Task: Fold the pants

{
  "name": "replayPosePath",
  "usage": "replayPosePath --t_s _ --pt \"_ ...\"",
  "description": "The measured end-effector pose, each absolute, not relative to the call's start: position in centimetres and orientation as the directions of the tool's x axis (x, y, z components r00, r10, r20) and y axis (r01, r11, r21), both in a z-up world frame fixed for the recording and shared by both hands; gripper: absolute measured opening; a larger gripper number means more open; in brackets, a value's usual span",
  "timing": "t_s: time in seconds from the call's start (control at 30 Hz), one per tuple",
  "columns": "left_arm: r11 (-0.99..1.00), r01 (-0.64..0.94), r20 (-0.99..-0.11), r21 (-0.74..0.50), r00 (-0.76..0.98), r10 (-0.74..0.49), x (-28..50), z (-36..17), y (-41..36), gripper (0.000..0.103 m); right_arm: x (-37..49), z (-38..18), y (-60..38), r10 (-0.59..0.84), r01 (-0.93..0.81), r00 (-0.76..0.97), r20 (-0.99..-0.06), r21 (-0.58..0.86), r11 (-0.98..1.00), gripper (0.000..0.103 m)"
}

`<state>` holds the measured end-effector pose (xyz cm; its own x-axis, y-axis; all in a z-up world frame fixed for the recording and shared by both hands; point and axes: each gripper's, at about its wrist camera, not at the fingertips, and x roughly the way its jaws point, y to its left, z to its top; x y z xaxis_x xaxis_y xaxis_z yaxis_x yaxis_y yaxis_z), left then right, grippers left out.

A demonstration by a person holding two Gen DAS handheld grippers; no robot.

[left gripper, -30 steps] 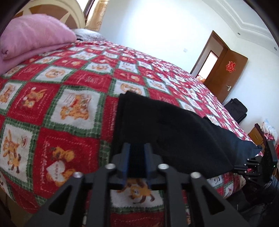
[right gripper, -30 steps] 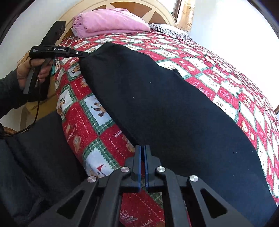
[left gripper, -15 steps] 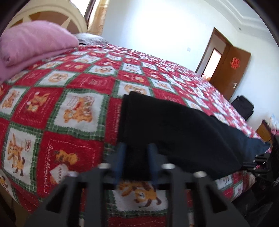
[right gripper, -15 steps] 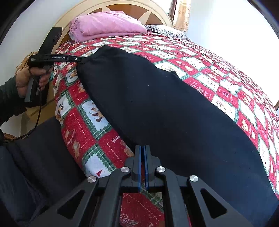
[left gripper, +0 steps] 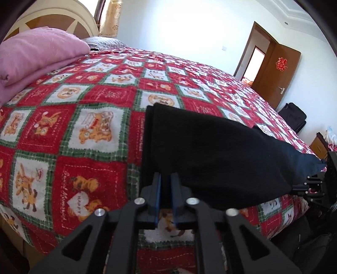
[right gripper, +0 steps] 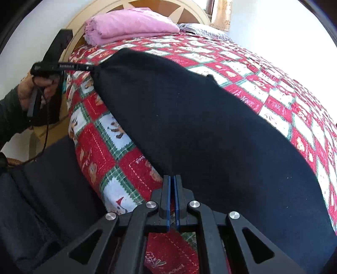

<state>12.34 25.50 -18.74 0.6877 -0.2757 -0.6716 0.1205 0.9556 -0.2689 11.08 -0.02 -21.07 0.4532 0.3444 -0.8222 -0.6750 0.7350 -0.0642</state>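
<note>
Black pants point(left gripper: 210, 151) lie folded lengthwise along the near edge of the bed; they also show in the right wrist view point(right gripper: 210, 137). My left gripper point(left gripper: 165, 181) is shut on the near corner of one end of the pants, black cloth filling the gap between its blue pads. It also shows at the far left of the right wrist view point(right gripper: 92, 67), pinching that corner. My right gripper point(right gripper: 172, 183) is shut on the edge of the other end of the pants. It shows at the right edge of the left wrist view point(left gripper: 294, 186).
A red, green and white patchwork blanket point(left gripper: 84, 126) covers the bed. A folded pink quilt point(left gripper: 35, 52) lies by the headboard point(right gripper: 147, 4). A brown door point(left gripper: 273, 69) and a black bag point(left gripper: 292, 116) stand beyond the bed. My dark-clothed legs point(right gripper: 42, 189) are beside the bed edge.
Both grippers keep their hold. The left gripper's jaws have drawn closer together on the pants corner, and its view has shifted slightly; the pants end has slid a little toward the headboard.
</note>
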Motion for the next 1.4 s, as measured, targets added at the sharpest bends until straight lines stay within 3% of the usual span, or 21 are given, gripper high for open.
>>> replayPosePath --t_s 0.17,0.23,0.33,0.73,1.1,1.4 --pt "0.953 0.064 -0.632 -0.298 0.735 -0.246 12.0 -17.1 27.2 0.033 11.6 -18.7 -0.9 0.368 -0.688 0.446 -0.816 -0.050 0.724 0.004" --pt "0.952 0.046 -0.605 -0.303 0.763 -0.229 11.9 -16.1 27.5 0.051 13.0 -17.0 -1.9 0.400 -0.674 0.445 -0.801 -0.005 0.739 0.004" --pt "0.951 0.055 -0.566 -0.304 0.793 -0.227 12.1 -15.2 26.7 0.068 16.2 -15.0 -3.0 0.442 -0.637 0.454 -0.774 0.065 0.768 0.004" --pt "0.969 0.227 -0.620 -0.101 0.747 -0.240 14.9 -17.4 17.8 0.069 28.5 -17.8 1.1 0.581 -0.494 0.289 -0.761 0.402 0.771 0.005" --pt "0.966 0.227 -0.598 -0.124 0.760 -0.255 13.9 -18.9 19.2 0.069 32.7 -20.7 2.1 0.696 -0.412 0.180 -0.695 0.589 0.695 0.005" --pt "0.971 0.228 -0.602 -0.072 0.766 -0.225 13.5 -19.3 18.6 0.069 33.8 -20.3 -0.1 0.622 -0.315 0.298 -0.725 0.540 0.780 0.000"
